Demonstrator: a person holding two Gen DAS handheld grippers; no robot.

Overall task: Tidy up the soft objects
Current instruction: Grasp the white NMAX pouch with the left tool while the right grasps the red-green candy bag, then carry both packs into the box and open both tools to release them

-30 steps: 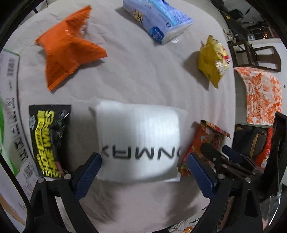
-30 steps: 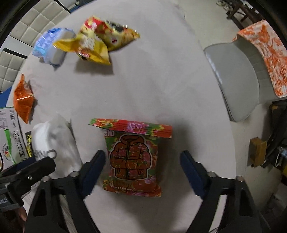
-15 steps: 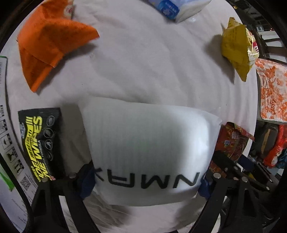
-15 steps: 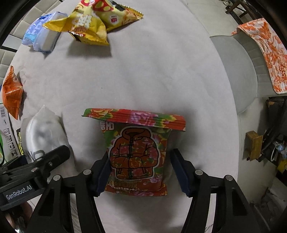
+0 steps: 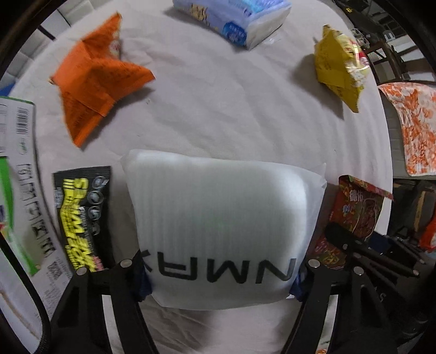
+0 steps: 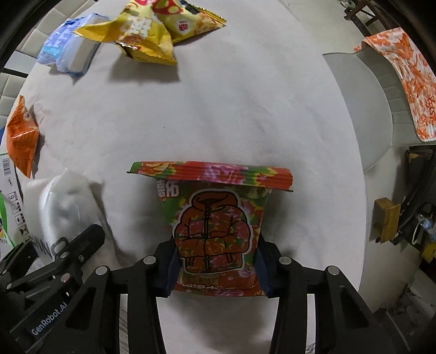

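My left gripper is shut on a white foam pouch with black letters, held just above the pale tablecloth. My right gripper is shut on a red floral snack bag showing an orange jacket. The same bag shows at the right of the left wrist view, and the white pouch shows at the left of the right wrist view, with the left gripper's body below it.
An orange bag, a blue tissue pack and a yellow snack bag lie at the far side. A black-yellow wipes packet and a white-green box lie left. A grey chair stands right.
Both grippers moved forward and closed: the left on the white pouch, the right on the floral bag. Both items now sit slightly raised between the jaws.
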